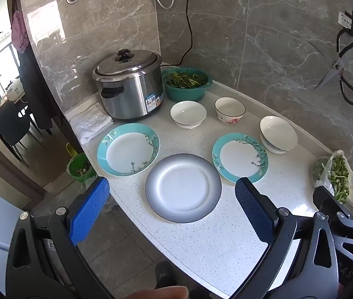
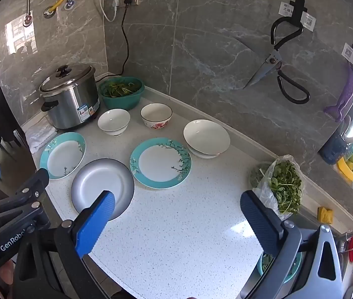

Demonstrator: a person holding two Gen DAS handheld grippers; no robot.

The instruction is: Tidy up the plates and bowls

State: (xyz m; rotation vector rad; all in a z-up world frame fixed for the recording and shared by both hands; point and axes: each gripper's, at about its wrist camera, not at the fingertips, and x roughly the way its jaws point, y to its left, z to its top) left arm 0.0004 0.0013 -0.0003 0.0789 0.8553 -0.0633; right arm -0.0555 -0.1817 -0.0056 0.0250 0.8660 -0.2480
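On the white counter lie a grey-rimmed plate (image 1: 183, 188) (image 2: 102, 185), a larger teal plate (image 1: 128, 149) (image 2: 62, 155) on the left and a smaller teal plate (image 1: 240, 157) (image 2: 160, 162) on the right. Behind them stand a plain white bowl (image 1: 188, 114) (image 2: 113, 121), a flowered bowl (image 1: 229, 110) (image 2: 156, 115) and a wide white bowl (image 1: 278, 134) (image 2: 206, 137). My left gripper (image 1: 171, 211) is open and empty, held above the grey plate's near edge. My right gripper (image 2: 176, 220) is open and empty over bare counter, right of the grey plate.
A steel rice cooker (image 1: 129, 84) (image 2: 70, 97) and a green basin of greens (image 1: 186, 83) (image 2: 121, 92) stand at the back. A bag of greens (image 1: 333, 175) (image 2: 279, 186) lies at the right. Scissors (image 2: 276, 59) hang on the wall. A folded cloth (image 1: 90, 124) lies at the left edge.
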